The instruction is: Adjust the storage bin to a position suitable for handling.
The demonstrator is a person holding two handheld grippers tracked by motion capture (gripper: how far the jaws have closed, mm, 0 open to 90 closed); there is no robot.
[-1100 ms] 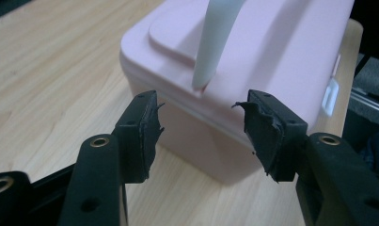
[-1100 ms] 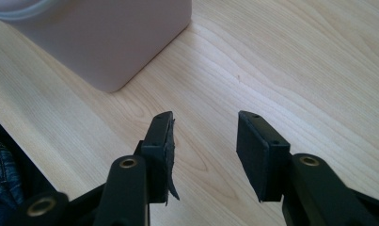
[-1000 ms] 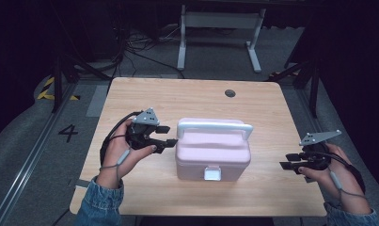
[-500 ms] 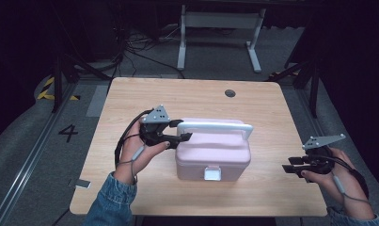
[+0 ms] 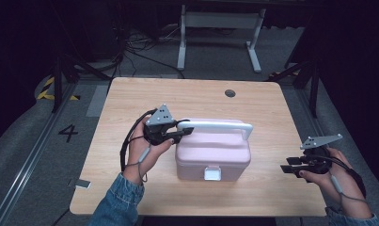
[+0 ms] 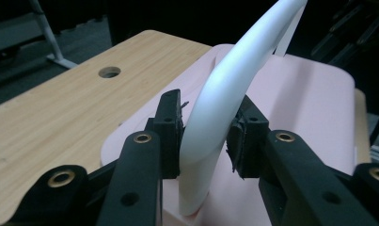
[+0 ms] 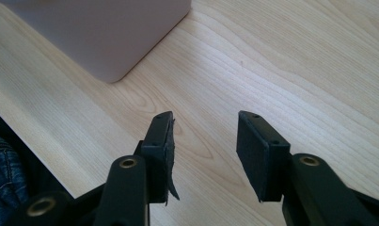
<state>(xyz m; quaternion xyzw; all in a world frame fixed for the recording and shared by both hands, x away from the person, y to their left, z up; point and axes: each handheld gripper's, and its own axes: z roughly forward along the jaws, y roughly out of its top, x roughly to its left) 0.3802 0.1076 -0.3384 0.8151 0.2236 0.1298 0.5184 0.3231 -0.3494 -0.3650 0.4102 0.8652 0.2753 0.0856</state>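
— at the middle of the frame from up high, what do you make out?
— a pink case (image 5: 213, 153) on the wooden table (image 5: 130, 99), white latch (image 5: 212, 173) facing the near edge, white handle (image 5: 215, 125) raised over its lid. the left gripper (image 5: 185, 132) sits at the handle's left end.
— closed on it?
— from above i can't say. the left gripper view settles it: both black pads (image 6: 170, 132) press the curved white handle (image 6: 225, 94) from either side, pink lid (image 6: 309, 108) behind, a round hole in the table (image 6: 109, 72) at upper left.
— and the other one?
— the right gripper (image 5: 287, 168) is at lower right, well apart from the case. its own view shows the jaws spread with bare wood (image 7: 295, 61) between them, and a corner of the case (image 7: 107, 33) at upper left.
— any writing?
— a "4" on the floor (image 5: 67, 133), left of the table.
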